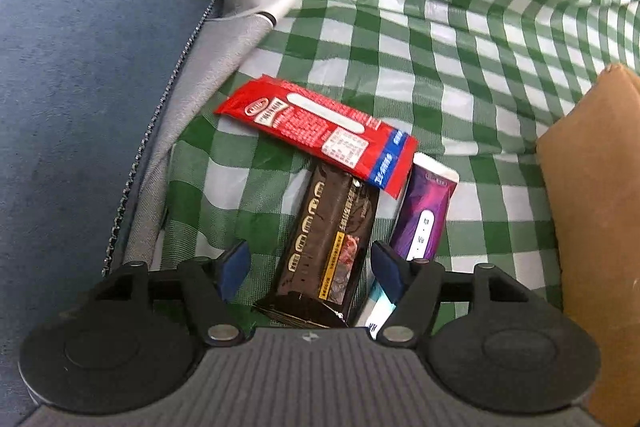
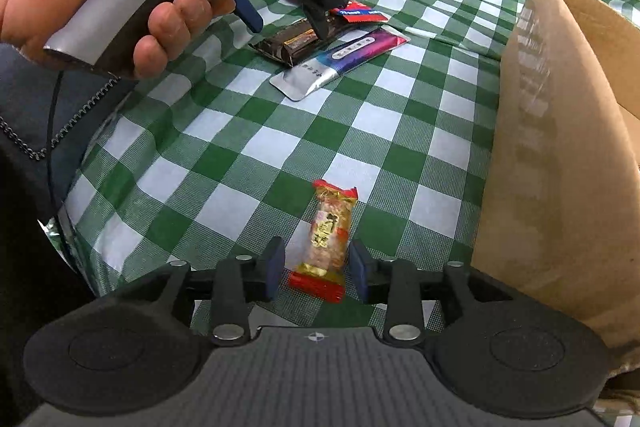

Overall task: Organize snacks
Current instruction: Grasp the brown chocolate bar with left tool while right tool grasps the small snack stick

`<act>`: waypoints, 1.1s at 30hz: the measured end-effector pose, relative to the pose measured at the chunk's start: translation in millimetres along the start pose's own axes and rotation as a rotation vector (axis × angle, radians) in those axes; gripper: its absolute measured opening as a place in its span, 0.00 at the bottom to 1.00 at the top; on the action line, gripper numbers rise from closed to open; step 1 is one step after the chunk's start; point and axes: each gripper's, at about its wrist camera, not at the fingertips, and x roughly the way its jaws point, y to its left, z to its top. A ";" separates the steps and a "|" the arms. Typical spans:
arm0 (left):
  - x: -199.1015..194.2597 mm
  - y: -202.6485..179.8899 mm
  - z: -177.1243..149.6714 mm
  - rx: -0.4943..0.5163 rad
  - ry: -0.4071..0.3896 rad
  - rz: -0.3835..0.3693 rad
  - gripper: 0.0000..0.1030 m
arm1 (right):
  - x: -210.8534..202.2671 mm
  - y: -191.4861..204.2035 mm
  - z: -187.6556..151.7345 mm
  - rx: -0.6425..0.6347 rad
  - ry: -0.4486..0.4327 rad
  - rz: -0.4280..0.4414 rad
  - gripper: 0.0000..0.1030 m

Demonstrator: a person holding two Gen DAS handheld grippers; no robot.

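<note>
A green-checked cloth (image 2: 224, 163) covers the surface, with a cardboard box (image 2: 560, 155) at three o'clock; its inside is hidden. Four snacks lie loose, so sorting looks barely begun. At twelve o'clock the left gripper (image 1: 310, 259), released, straddles the dark brown packet (image 1: 328, 239), the red packet (image 1: 320, 127) and purple packet (image 1: 422, 215) touching it. At six o'clock the right gripper (image 2: 316, 269), also released, brackets the small gold-and-red snack (image 2: 328, 239).
</note>
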 end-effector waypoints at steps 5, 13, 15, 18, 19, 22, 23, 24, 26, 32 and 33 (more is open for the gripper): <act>4.0 -3.6 -4.3 0.042 0.034 0.024 0.49 | -0.8 0.1 -1.0 -0.012 -0.004 -0.002 0.36; -25.0 8.6 -19.6 0.012 0.033 -0.011 0.43 | -6.0 0.5 -1.7 -0.022 -0.014 -0.009 0.22; -32.6 10.6 -25.5 -0.008 0.045 -0.008 0.43 | -8.9 0.6 -1.4 -0.011 -0.025 -0.009 0.20; -43.9 17.0 -37.2 -0.059 0.075 -0.026 0.43 | -15.0 1.9 -1.4 -0.011 -0.042 -0.015 0.18; -47.0 19.7 -40.3 -0.078 0.087 -0.044 0.43 | -16.3 1.7 -1.3 -0.009 -0.044 -0.014 0.18; -49.0 23.7 -51.9 -0.127 0.132 -0.092 0.43 | -18.4 1.1 -3.0 -0.007 -0.043 -0.016 0.18; -49.9 25.1 -55.3 -0.135 0.147 -0.100 0.43 | -18.3 1.3 -3.5 -0.007 -0.041 -0.017 0.18; -48.3 26.5 -58.4 -0.143 0.170 -0.111 0.43 | -18.1 1.2 -4.2 -0.006 -0.038 -0.019 0.18; -44.7 27.9 -62.7 -0.144 0.214 -0.131 0.43 | -16.5 0.4 -3.9 -0.002 -0.035 -0.018 0.18; -37.8 20.6 -63.7 -0.113 0.226 -0.114 0.56 | -14.8 -2.6 -5.8 0.029 -0.013 0.021 0.21; -36.8 19.9 -62.8 -0.116 0.224 -0.112 0.57 | -14.4 -2.6 -6.0 0.030 -0.011 0.022 0.21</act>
